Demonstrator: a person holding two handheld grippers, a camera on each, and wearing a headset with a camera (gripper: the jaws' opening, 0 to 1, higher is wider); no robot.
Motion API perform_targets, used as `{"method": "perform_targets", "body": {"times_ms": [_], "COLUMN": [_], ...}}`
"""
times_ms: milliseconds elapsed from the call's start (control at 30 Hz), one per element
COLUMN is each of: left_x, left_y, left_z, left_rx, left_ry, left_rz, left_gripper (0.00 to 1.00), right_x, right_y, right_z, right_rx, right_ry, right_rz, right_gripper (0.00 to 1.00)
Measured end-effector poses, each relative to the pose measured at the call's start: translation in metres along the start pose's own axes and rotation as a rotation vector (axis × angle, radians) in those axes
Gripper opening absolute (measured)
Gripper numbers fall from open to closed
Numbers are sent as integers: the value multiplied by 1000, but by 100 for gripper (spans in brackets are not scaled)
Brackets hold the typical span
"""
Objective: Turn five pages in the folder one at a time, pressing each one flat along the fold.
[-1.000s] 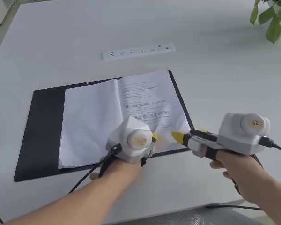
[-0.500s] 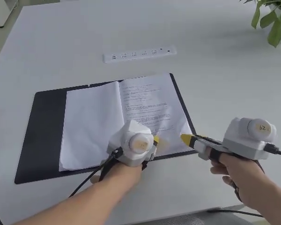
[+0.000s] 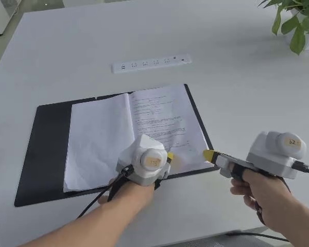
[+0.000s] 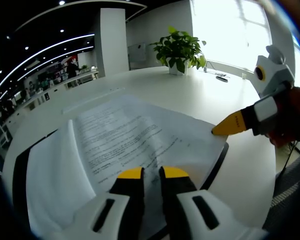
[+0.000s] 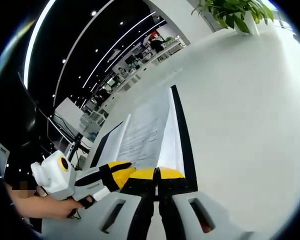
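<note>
Tabletop (image 3: 237,77) rings folder (image 3: 44,149); right gripper (image 3: 210,154) seemingly meets page (image 3: 165,118) edge.

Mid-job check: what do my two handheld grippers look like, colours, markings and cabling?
The left gripper and right gripper match: chunky white bodies, black jaws tipped yellow, a round tan label on the back. The right's label bears a handwritten number, seemingly 62. A black cable trails from each.

Open table (image 3: 247,92) right of folder (image 3: 46,149); power strip (image 3: 152,63), plant (image 3: 293,23) far behind.
</note>
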State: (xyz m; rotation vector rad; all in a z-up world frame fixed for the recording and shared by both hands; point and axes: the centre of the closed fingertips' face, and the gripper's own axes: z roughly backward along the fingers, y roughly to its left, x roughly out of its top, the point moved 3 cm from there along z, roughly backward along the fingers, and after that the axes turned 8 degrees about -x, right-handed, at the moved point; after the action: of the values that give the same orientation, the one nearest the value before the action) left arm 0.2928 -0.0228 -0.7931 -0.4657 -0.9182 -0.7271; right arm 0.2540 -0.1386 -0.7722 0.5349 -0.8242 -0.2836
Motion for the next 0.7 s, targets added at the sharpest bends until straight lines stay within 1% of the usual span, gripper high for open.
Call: {"method": "perform_targets", "body": {"times_ms": [100,167,200,267,300,367,400,467,500,533,567,633,667,700], "left_x": [1,2,2,1,-1,-2,-1,3,5,7,10,15,17,19], "left_y": [0,-2,-2,0,0,3,4,7,9,10,12,15,17,19], "left_z": [1,3,6,12,17,27,29,42,49,54,62,75,79,86], "left_rx": [0,-27,-37,-31,-33,-24,-24,-25,-24,-24,-24,-18,-15,-8], "left_ry": [-6,-3,6,14,23,29,28,3,-5,-9,-22,-38,-45,-53], "left_rz": [30,63,80,92,111,110,109,104,100,98,96,93,90,88], "left_gripper": [12,15,16,17,17,18,19,20,20,21,22,23,23,23], "right_x": [2,5,6,8,10,12,14,17,18,19,19,18,18,17], "right_y": [3,6,8,13,17,23,30,41,50,55,65,75,80,88], "right_z": [1,3,5,7,9,11,14,17,19,20,22,23,23,23], "right_rx": [7,15,23,35,47,64,82,111,136,147,165,205,214,230], "right_ry": [-9,-14,-18,-23,-31,-36,-43,-49,-56,-58,-58,-63,-61,-60], "right_rz": [0,-8,-9,-12,-10,-9,-5,4,6,12,19,34,39,50], "right_gripper": [0,0,0,0,0,0,0,0,0,0,0,0,0,0]}}
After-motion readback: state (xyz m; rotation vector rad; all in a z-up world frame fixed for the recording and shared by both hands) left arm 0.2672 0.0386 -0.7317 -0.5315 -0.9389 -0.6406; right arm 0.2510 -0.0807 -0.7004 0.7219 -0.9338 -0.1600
